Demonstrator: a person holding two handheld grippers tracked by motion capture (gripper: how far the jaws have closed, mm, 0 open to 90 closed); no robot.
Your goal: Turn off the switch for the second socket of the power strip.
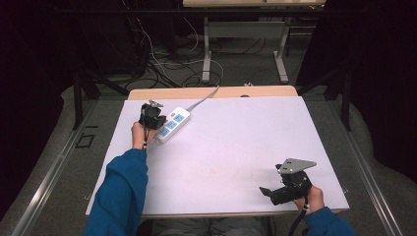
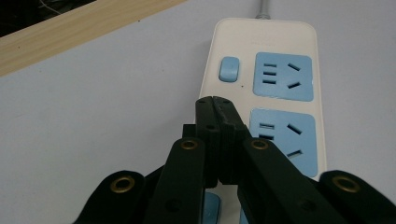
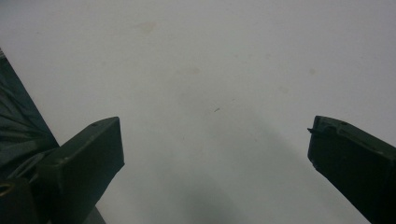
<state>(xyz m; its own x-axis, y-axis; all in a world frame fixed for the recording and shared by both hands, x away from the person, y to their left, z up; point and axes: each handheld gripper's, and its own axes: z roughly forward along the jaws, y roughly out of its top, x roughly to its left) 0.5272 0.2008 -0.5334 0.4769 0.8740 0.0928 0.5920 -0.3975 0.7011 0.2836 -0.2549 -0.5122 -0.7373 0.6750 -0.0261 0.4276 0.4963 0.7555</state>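
left tongs (image 2: 215, 100) together over power strip (image 2: 280, 84) | right tongs (image 3: 215, 140) apart above table (image 3: 210, 56)

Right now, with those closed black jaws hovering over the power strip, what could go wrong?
The left gripper, jaws shut, points at the power strip just short of its blue switch; a push off-centre could miss the switch. The strip lies loose near the table's far edge, so a push might slide it. The right gripper is open and far off, not steadying it.

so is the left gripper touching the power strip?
Cannot tell. In the left gripper view the shut left gripper overlaps the power strip; neither contact nor a gap shows plainly.
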